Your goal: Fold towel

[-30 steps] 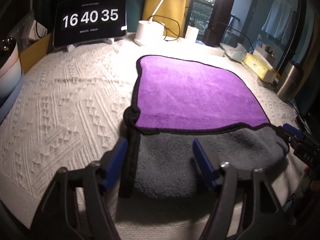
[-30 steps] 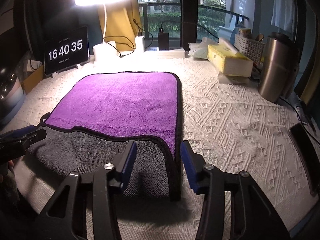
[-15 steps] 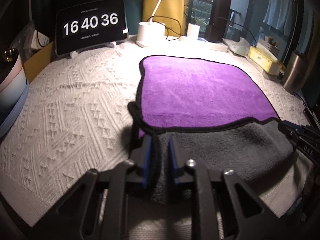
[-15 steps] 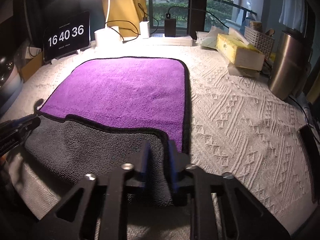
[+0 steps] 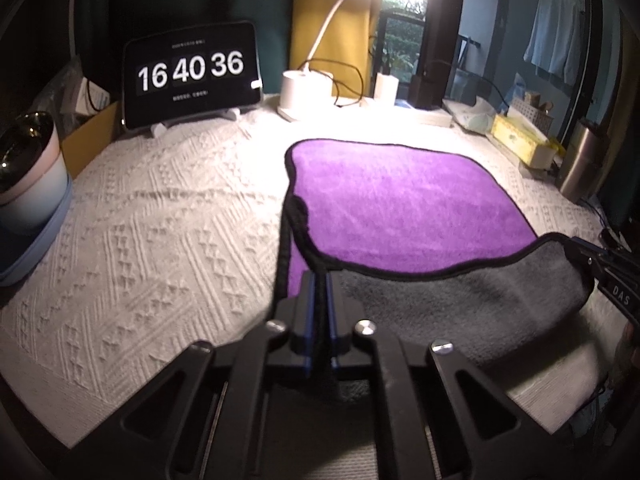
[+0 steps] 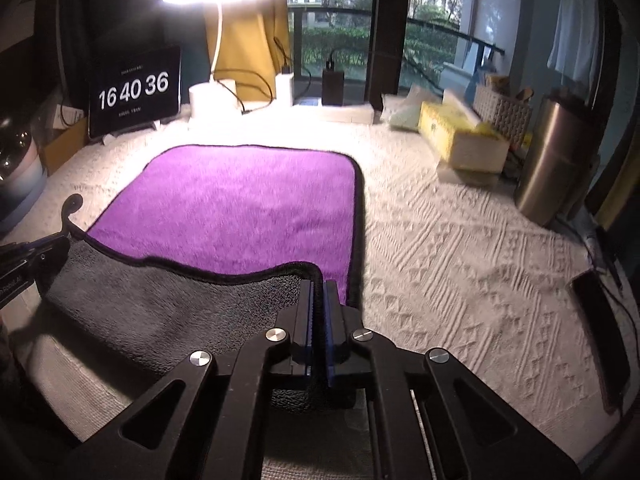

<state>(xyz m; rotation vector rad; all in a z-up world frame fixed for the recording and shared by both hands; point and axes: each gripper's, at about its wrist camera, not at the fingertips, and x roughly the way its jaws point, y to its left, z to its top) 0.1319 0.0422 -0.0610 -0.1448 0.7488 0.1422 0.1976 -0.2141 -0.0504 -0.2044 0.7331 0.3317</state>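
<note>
A towel, purple on top (image 5: 400,208) (image 6: 248,208) and grey underneath, lies on a white knitted cloth. Its near edge is turned up, showing the grey side (image 5: 460,300) (image 6: 168,304). My left gripper (image 5: 319,280) is shut on the towel's near left corner and holds it above the cloth. My right gripper (image 6: 318,284) is shut on the near right corner, also lifted. Each gripper shows at the edge of the other's view, the right one (image 5: 608,272) and the left one (image 6: 32,256).
At the back stand a tablet clock (image 5: 192,76), a lit desk lamp (image 6: 216,92) and chargers. On the right are a yellow tissue box (image 6: 460,136), a steel flask (image 6: 556,160) and a phone (image 6: 600,328). A bowl (image 5: 28,172) sits far left.
Both grippers closed on the near corners of the towel and lifted them. The grey folded edge has risen and moved forward over the purple side.
</note>
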